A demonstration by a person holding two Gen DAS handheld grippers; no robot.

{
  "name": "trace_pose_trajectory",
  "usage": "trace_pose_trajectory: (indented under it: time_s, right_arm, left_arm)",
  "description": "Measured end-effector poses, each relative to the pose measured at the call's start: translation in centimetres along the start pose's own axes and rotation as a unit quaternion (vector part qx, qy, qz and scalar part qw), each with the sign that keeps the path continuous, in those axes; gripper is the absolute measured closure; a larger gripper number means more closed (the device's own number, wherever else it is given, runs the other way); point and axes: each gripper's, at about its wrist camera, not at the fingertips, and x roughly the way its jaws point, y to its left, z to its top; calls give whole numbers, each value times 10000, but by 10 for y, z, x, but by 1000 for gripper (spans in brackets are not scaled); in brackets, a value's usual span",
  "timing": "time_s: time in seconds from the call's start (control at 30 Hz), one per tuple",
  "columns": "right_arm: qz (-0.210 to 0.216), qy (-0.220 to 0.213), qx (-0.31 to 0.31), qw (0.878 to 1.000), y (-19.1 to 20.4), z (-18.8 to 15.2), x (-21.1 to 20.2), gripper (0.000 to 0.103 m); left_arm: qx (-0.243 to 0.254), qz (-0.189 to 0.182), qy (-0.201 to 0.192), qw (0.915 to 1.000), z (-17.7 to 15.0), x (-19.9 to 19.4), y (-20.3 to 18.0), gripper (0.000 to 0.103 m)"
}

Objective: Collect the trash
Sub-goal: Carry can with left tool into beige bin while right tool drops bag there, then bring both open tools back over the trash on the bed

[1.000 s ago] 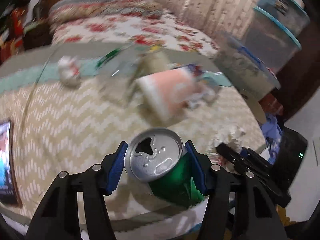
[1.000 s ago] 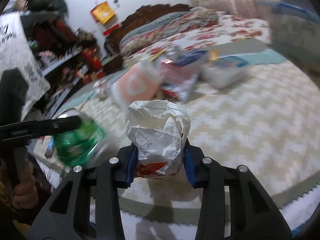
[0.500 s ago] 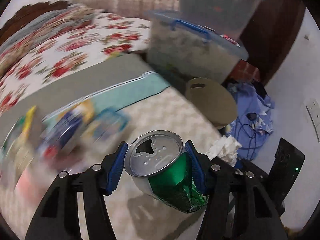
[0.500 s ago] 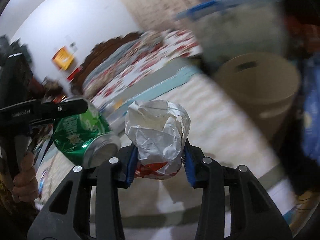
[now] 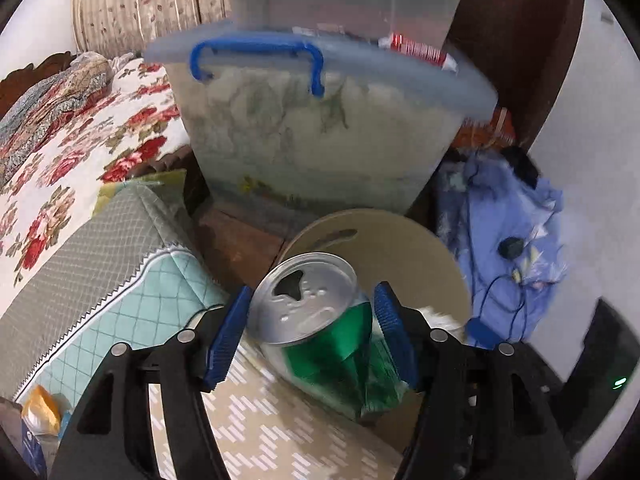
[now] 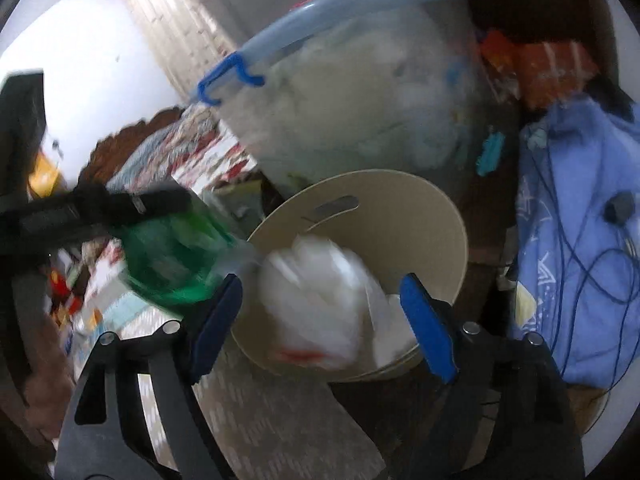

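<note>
My left gripper (image 5: 310, 330) is shut on a dented green soda can (image 5: 320, 328) and holds it at the near rim of a round beige trash bin (image 5: 400, 248) beside the bed. My right gripper (image 6: 322, 312) is open; the crumpled white paper ball (image 6: 316, 304) is blurred between its spread fingers, over the trash bin (image 6: 400, 216). The green can (image 6: 172, 260) and the left gripper show at the left of the right wrist view. White trash (image 6: 394, 340) lies inside the bin.
A large clear storage tub with a blue handle (image 5: 320, 120) stands behind the bin. A blue garment with cables (image 5: 508, 240) lies to its right. The quilted bed cover (image 5: 120, 280) with scattered wrappers (image 5: 38, 416) is at the left.
Both grippers swung right from the bed to the trash bin. My right gripper opened and let go of the paper ball, now blurred over the bin. The left still grips the can.
</note>
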Motion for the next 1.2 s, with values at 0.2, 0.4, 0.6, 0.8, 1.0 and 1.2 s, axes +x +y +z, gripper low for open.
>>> trace_pose_trajectory:
  time_s: [0.2, 0.4, 0.6, 0.8, 1.0, 1.2]
  right_arm:
    - [312, -356, 219, 9986, 8, -15, -35, 23]
    - [869, -192, 206, 9958, 48, -57, -54, 32]
    - [1308, 337, 90, 9908, 97, -101, -47, 39]
    - [1717, 938, -320, 9802, 157, -139, -39, 40]
    - [2076, 1180, -785, 9679, 215, -162, -54, 40]
    - [2195, 1327, -1215, 9589, 253, -190, -75, 39]
  left_arm:
    - [-57, 44, -229, 9997, -41, -35, 22, 38]
    - [-95, 667, -675, 9954, -123, -103, 57, 21]
    - [-166, 1352, -820, 9873, -216, -159, 97, 20]
    - [-887, 1755, -596, 9787, -308, -204, 150, 10]
    - [-1607, 2185, -504, 9612, -373, -249, 187, 10]
    - [-2151, 2409, -533, 9449, -413, -282, 217, 9]
